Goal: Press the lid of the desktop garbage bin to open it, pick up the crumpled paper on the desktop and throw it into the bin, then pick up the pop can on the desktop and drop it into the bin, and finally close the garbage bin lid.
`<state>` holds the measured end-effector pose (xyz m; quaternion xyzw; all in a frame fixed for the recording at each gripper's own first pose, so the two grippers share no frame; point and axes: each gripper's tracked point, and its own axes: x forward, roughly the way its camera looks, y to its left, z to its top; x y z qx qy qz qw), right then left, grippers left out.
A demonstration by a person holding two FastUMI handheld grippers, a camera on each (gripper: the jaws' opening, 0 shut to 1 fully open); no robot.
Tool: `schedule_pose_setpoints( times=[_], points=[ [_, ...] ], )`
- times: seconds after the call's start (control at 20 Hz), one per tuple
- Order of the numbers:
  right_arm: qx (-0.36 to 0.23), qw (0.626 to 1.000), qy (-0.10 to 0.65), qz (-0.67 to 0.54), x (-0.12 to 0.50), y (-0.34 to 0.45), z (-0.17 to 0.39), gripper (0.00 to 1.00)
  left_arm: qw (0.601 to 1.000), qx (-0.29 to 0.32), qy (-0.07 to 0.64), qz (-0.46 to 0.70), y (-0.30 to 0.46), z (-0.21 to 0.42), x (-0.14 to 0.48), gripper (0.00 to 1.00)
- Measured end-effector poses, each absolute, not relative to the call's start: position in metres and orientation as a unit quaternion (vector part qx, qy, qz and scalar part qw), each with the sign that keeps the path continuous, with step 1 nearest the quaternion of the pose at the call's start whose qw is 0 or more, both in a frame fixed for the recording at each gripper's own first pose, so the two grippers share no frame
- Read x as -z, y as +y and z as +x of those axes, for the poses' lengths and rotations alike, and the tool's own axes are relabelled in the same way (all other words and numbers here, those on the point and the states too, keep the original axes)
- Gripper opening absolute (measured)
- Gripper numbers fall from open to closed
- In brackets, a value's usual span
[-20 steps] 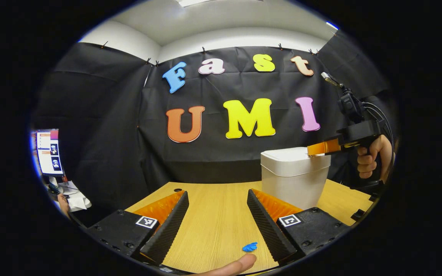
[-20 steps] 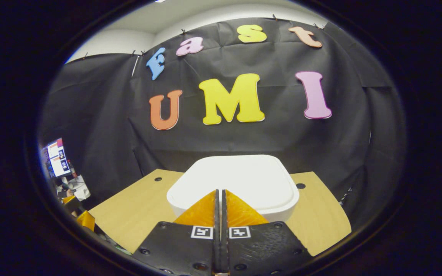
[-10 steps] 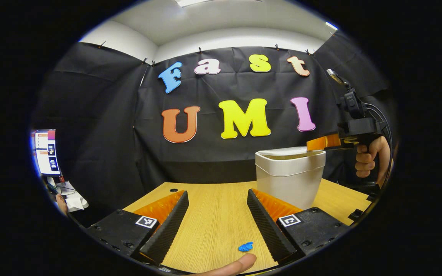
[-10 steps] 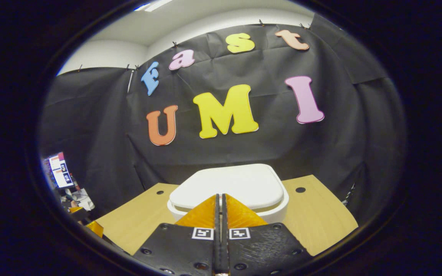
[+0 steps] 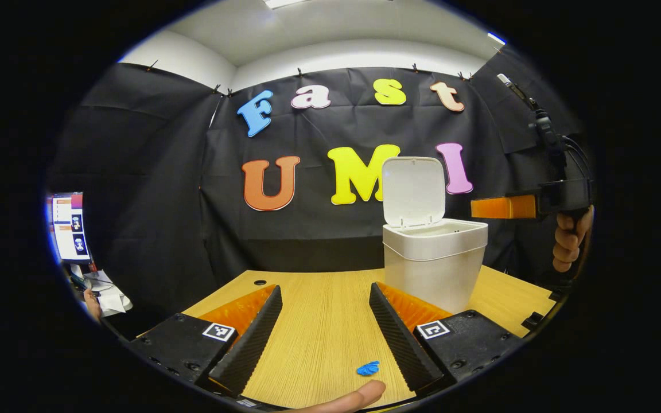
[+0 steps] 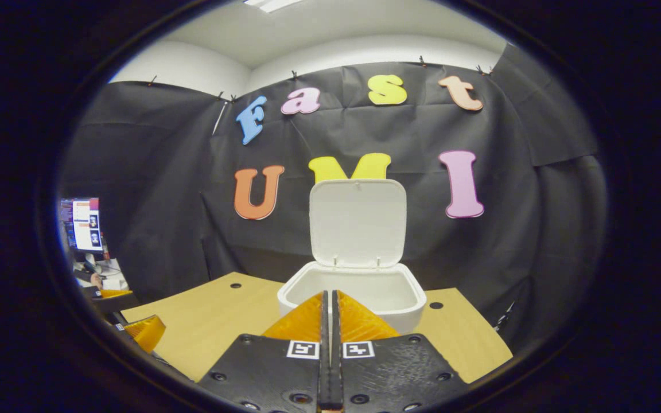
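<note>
The white desktop bin [image 5: 434, 269] stands on the wooden table [image 5: 330, 344], right of centre, with its lid [image 5: 413, 192] flipped upright and the inside open. My left gripper [image 5: 325, 288] rests low over the table, open, nothing between its fingers. My right gripper [image 5: 475, 207] hovers level just right of the bin's rim, held by a hand [image 5: 568, 241]. In the right gripper view the bin [image 6: 353, 298] sits straight ahead with the lid [image 6: 358, 223] standing up behind it, and my right gripper [image 6: 329, 295] is shut on nothing, just short of the rim.
A small blue scrap [image 5: 368, 369] lies on the table near my left gripper's right finger, with a fingertip [image 5: 359, 397] below it. A lit monitor [image 5: 70, 226] and clutter sit off the table's left side. One of the left gripper's fingers [image 6: 146, 332] shows low at the left.
The bin's lid, flat and pressed by my shut right gripper a second ago, has sprung upright. The right gripper has lifted and drawn back from the bin. The left gripper stayed still.
</note>
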<state>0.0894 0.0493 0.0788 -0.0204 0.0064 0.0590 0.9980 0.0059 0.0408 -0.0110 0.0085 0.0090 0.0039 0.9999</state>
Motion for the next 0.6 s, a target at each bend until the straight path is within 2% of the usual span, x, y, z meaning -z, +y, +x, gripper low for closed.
schedule_pose_setpoints(
  times=[0.4,0.45,0.6],
  points=[
    [-0.067,0.997,0.017,-0.017,-0.049,0.039,0.059,0.00,1.000,-0.010,0.021,0.004,0.026,0.009,0.020,0.99],
    [-0.068,0.997,0.016,-0.015,-0.046,0.038,0.056,0.08,1.000,-0.006,0.025,0.005,0.020,0.009,0.023,0.99],
    [-0.057,0.998,0.016,-0.017,-0.033,0.024,0.049,0.14,0.999,0.002,0.027,0.017,0.006,0.009,0.026,0.99]
  ],
)
